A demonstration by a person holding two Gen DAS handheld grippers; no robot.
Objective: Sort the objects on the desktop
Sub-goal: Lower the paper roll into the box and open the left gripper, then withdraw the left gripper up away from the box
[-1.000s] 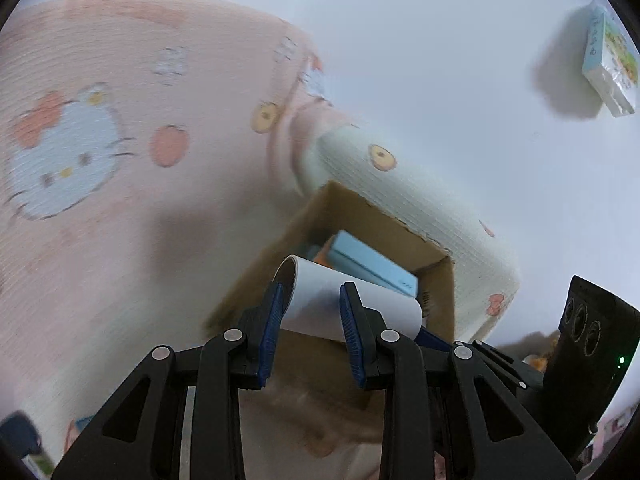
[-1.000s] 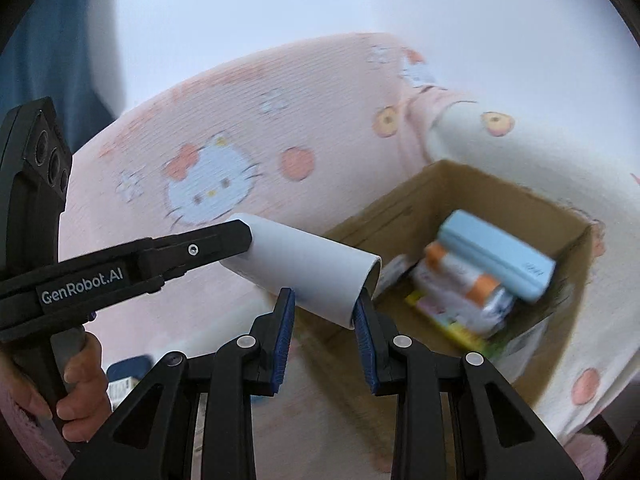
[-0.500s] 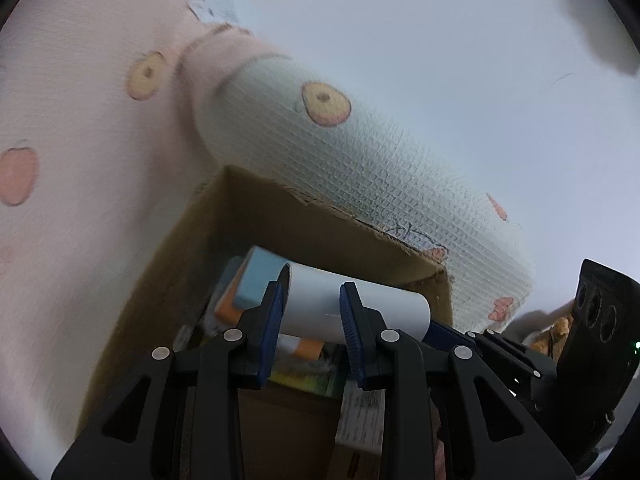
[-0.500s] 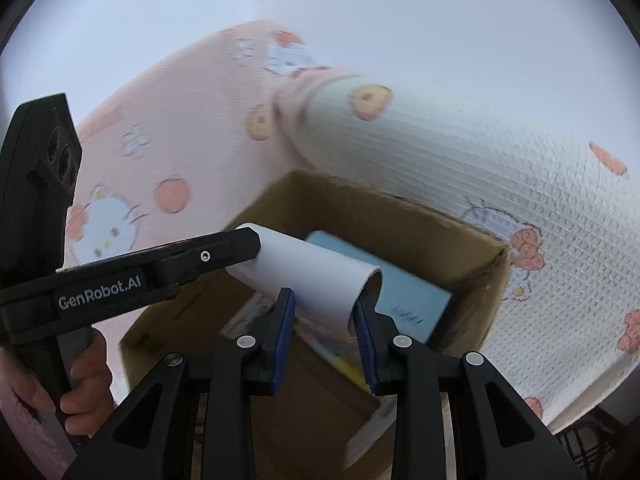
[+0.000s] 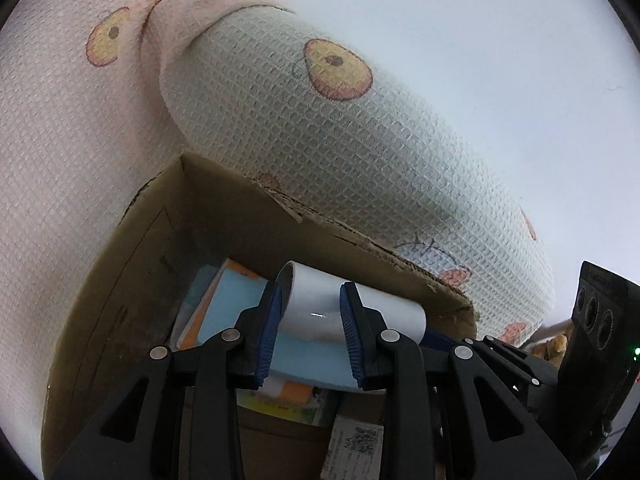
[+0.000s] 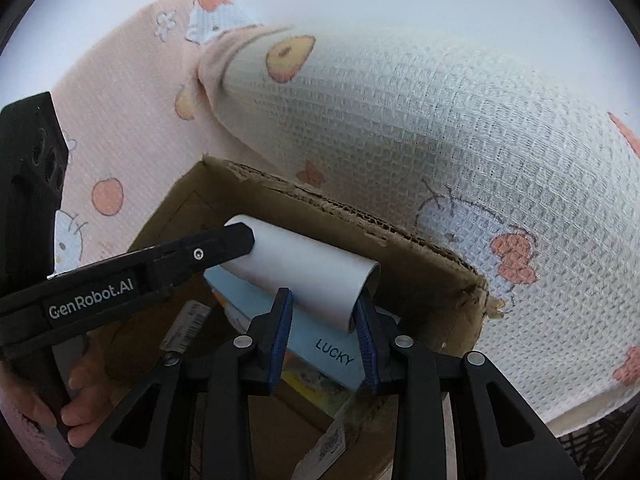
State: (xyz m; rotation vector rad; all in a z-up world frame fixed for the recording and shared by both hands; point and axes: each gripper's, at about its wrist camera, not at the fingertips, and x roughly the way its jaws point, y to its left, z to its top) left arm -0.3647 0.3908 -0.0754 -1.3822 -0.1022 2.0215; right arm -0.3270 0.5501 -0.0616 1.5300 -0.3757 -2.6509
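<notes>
A white cylindrical roll (image 5: 316,300) is held from both ends, inside the top of an open cardboard box (image 5: 132,264). My left gripper (image 5: 308,304) is shut on one end of the roll. My right gripper (image 6: 322,304) is shut on the other end of the roll (image 6: 312,268). The roll hangs just above a light blue case marked LUCKY (image 6: 328,348) and other items lying in the box (image 6: 432,276). The left gripper's fingers (image 6: 208,252) show in the right wrist view.
The box stands on a pink and white cartoon-print blanket (image 5: 280,112) with a rolled fold behind it (image 6: 440,128). A white wall fills the background. Orange and yellow packets (image 5: 292,396) and a barcode label (image 6: 188,324) lie in the box.
Both grippers have carried the roll from beside the box to over its opening and lowered it inside, close above the blue case. The view has closed in on the box.
</notes>
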